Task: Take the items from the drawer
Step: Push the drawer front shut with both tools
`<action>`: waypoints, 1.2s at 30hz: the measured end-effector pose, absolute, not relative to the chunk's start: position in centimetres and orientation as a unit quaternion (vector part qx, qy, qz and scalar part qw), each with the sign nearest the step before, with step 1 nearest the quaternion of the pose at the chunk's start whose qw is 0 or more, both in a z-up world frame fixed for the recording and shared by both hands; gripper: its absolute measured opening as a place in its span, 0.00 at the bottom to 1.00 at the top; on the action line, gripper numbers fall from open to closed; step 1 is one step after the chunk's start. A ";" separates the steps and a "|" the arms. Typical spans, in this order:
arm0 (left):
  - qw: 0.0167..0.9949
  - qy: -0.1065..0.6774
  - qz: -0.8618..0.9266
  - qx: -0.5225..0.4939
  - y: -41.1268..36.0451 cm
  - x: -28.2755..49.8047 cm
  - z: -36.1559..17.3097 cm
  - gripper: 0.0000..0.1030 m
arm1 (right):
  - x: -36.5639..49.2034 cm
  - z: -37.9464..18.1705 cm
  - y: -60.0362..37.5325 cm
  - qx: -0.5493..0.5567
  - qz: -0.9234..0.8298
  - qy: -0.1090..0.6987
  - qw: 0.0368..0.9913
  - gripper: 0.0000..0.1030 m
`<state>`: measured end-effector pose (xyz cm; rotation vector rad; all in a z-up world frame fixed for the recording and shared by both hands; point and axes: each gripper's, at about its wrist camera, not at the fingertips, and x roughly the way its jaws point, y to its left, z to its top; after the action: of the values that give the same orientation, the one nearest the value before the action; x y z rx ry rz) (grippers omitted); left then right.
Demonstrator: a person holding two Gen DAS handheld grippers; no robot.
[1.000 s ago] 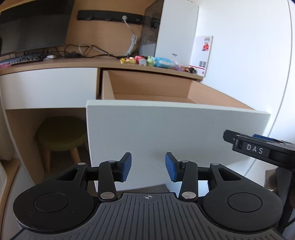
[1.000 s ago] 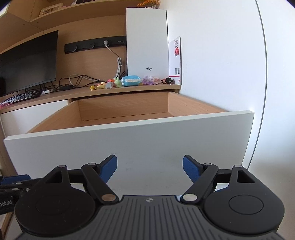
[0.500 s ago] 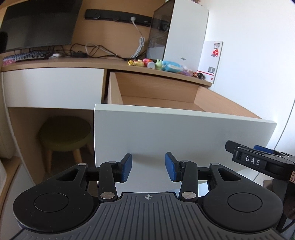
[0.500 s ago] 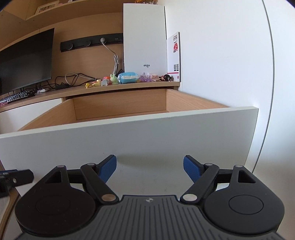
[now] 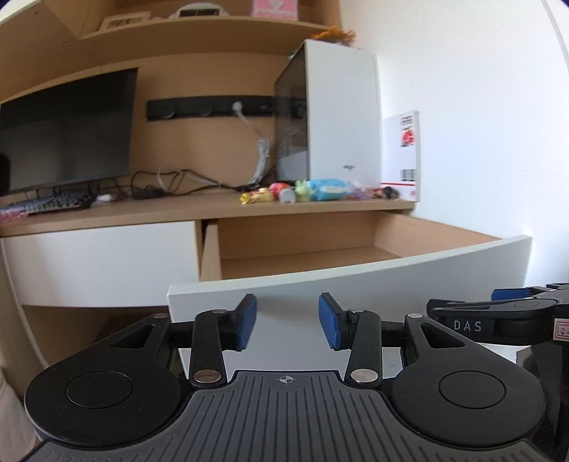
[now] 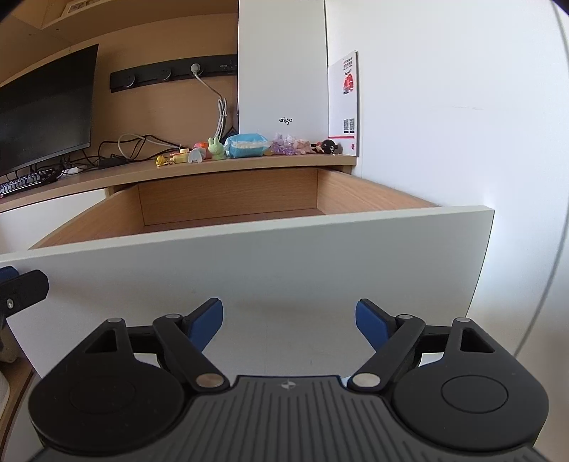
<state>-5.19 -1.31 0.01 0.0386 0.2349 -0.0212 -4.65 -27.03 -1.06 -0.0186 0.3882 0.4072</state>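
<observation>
While drawer (image 6: 249,256) sits open, both tongs (image 5: 287,321) (image 6: 290,321) gape empty.

This is a home study corner, a built-in wooden desk (image 5: 185,211) set against a white wall. A dark monitor (image 5: 67,128) stands at the far left with a keyboard (image 5: 46,204) and tangled cables in front of it. A white computer tower (image 6: 282,67) stands at the far right, and a row of small colourful toys (image 6: 227,147) lines the desk edge before it. Shelves (image 5: 199,28) above carry a picture frame. A white-fronted drawer (image 6: 249,259) stands pulled open near the cameras.
</observation>
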 end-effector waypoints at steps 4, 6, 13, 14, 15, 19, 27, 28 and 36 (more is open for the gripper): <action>0.990 0.143 0.010 0.011 -1.2 -3.2 -0.8 0.41 | -3.0 -0.8 -25.6 -0.013 0.191 0.194 0.962 0.92; 0.988 0.151 0.012 0.007 -1.2 -2.4 -1.3 0.41 | -2.3 -0.9 -25.1 -0.014 0.192 0.193 0.962 0.96; 0.987 0.156 0.029 -0.017 -1.0 1.5 -2.0 0.41 | 0.9 -1.0 -23.2 -0.025 0.200 0.185 0.962 0.98; 0.987 0.157 0.031 -0.020 -0.8 2.2 -2.0 0.41 | 1.3 -1.0 -22.9 -0.026 0.198 0.181 0.963 0.98; 0.987 0.157 0.033 -0.022 -0.7 2.8 -2.0 0.41 | 1.7 -0.9 -22.5 -0.028 0.197 0.177 0.964 0.98; 0.987 0.155 0.042 -0.025 -0.3 5.3 -2.1 0.41 | 3.6 -0.9 -21.4 -0.039 0.199 0.165 0.965 0.98; 0.986 0.155 0.048 -0.025 0.7 11.1 -2.1 0.45 | 8.3 -0.7 -20.0 -0.024 0.200 0.159 0.967 0.97; 0.986 0.155 0.047 -0.026 0.9 11.8 -2.1 0.46 | 9.2 -0.7 -19.7 -0.023 0.203 0.163 0.965 0.97; 0.988 0.147 0.034 -0.018 1.1 16.9 -2.6 0.71 | 14.7 -1.3 -16.3 -0.021 0.226 0.173 0.958 1.00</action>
<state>16.89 1.13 -2.61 -0.0368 0.2945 0.0687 14.71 -16.27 -1.35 -0.0427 0.3515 0.4588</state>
